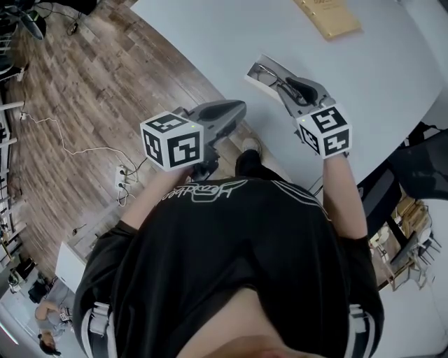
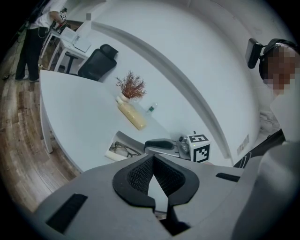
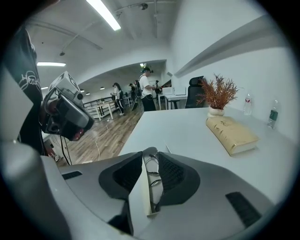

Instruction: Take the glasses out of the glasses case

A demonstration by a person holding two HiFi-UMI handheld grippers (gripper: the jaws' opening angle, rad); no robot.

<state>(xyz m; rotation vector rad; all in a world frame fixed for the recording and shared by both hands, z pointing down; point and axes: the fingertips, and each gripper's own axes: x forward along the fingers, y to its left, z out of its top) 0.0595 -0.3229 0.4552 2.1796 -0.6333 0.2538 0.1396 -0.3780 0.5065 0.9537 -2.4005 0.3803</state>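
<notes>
The right gripper [image 3: 150,154] is clamped on the open white glasses case [image 3: 138,187] holding the glasses [image 3: 153,180], while the left gripper [image 2: 152,159], tips together and empty, hangs near the case, and the gold lettering on the tan book [image 1: 329,15] beyond the case is unreadable.

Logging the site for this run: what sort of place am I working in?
Most likely an open-plan office: a long white table, a black office chair at a desk, and people standing among more desks under ceiling strip lights.
</notes>
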